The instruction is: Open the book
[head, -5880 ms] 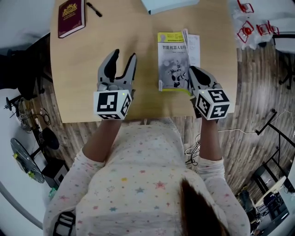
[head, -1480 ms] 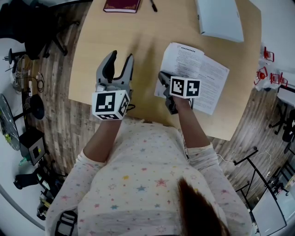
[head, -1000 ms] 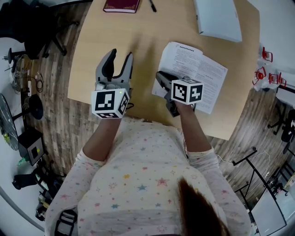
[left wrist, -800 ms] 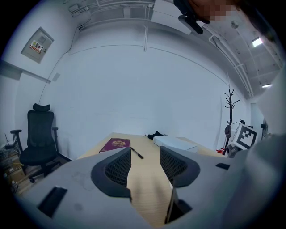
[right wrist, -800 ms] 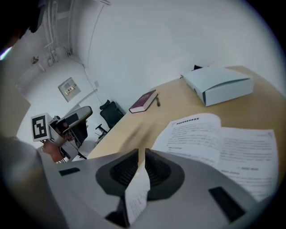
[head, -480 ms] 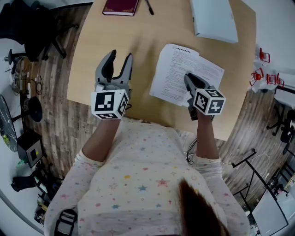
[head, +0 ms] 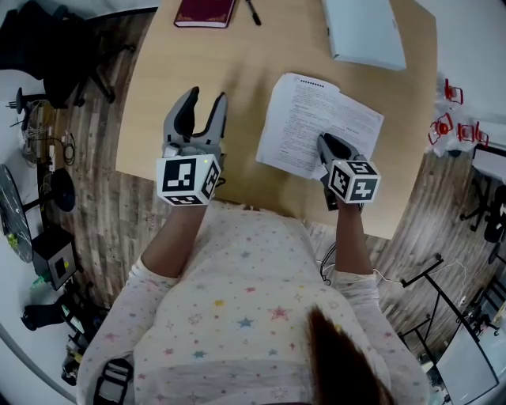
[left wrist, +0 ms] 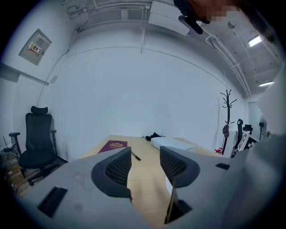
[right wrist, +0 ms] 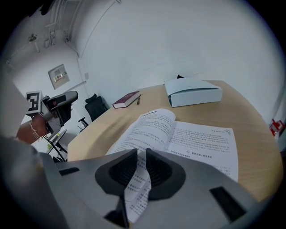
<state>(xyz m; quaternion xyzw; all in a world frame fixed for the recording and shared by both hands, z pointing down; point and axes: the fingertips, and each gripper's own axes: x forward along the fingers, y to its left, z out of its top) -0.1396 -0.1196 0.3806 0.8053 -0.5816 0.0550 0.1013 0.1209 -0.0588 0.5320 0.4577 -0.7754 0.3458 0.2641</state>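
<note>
Head view shows us the book (head: 312,119) lying open on the table (head: 237,55), so we think the opening is nearly done. Our right gripper (head: 326,144) leans down over the book's near edge, its jaws squeezed almost together. Printed paper fills the thin slit between them, so we think it is nipping one page (right wrist: 136,185), maybe to lay it flat. Our left gripper (head: 207,95) hangs over bare wood to the left of the book, jaws spread and empty. It looks parked there so it is not in the way. A dark red book (head: 207,11), a pen (head: 253,11) and a white box (head: 364,32) lie far ahead of both grippers.
</note>
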